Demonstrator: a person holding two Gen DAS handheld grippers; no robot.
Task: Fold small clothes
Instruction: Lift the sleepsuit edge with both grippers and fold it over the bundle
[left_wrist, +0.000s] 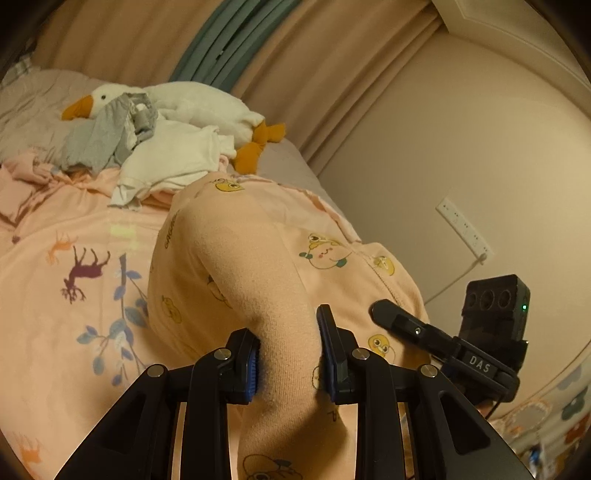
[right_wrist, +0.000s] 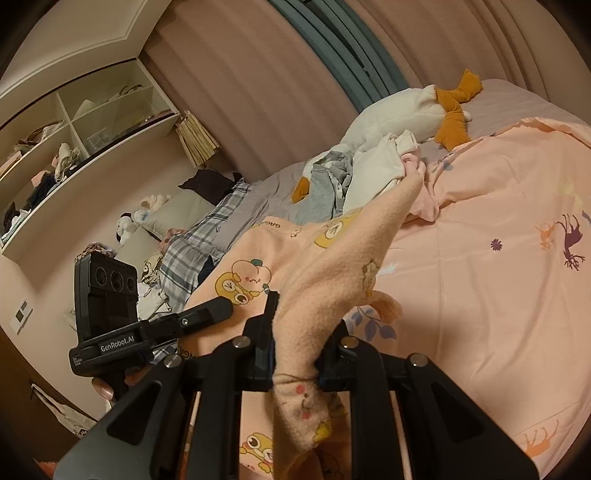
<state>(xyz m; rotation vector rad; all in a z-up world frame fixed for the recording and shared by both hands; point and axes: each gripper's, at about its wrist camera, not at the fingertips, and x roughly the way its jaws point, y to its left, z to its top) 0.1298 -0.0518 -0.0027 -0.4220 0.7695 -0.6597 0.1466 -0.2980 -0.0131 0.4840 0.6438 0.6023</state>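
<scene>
Two grippers, the left gripper (left_wrist: 288, 360) and the right gripper (right_wrist: 295, 354), each clamped on the peach printed garment (left_wrist: 258, 258), should pull evenly apart, flattening it over the bedspread (left_wrist: 74, 240).

Pink curtains (left_wrist: 303, 74), open wall shelves (right_wrist: 77, 122)

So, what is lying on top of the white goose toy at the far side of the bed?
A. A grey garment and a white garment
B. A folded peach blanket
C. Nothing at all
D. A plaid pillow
A: a grey garment and a white garment lie in a loose heap over the goose toy, hiding part of its body.
</scene>
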